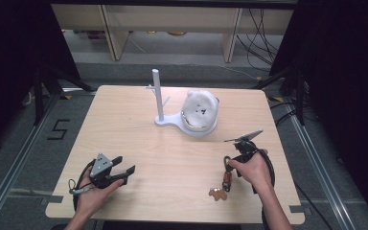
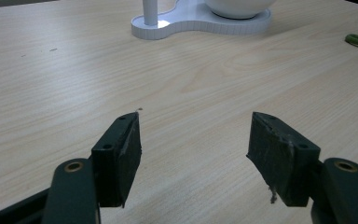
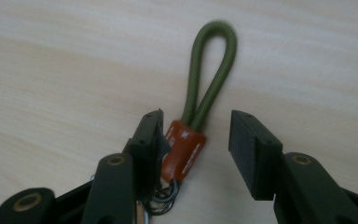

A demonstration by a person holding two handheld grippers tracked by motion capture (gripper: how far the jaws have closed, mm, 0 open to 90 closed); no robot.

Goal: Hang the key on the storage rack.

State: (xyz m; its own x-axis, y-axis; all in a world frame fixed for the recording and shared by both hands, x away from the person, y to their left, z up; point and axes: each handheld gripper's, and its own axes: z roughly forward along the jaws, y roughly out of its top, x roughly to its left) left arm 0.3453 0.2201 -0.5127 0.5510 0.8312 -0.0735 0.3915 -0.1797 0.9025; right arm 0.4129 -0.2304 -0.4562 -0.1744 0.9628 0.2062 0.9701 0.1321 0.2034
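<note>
Right gripper (image 3: 193,140): its jaws are standing apart, straddling the keychain without clamping it; one jaw is touching the orange-red clip, the other is sitting clear of it.
Keychain (image 3: 182,149): it is lying flat on the worktop, its orange-red clip between the jaws, its olive cord loop (image 3: 213,70) stretching away past the jaw tips, its metal rings sitting back near the jaw roots.
Keychain from above (image 1: 226,179): it is resting near the front right of the worktop, just beside the right hand (image 1: 254,167), with a small tan charm (image 1: 217,194) at its near end.
Left gripper (image 2: 193,140): its jaws are spreading wide, holding nothing, hovering over bare wood at the front left.
Left hand (image 1: 93,191): it is gripping the left gripper well apart from the keychain.
Worktop (image 1: 139,143): pale wood is carrying everything.
White stand (image 1: 159,98): it is standing upright toward the back middle.
White plush ball (image 1: 200,111): it is sitting on the stand's base, just beside the post.
</note>
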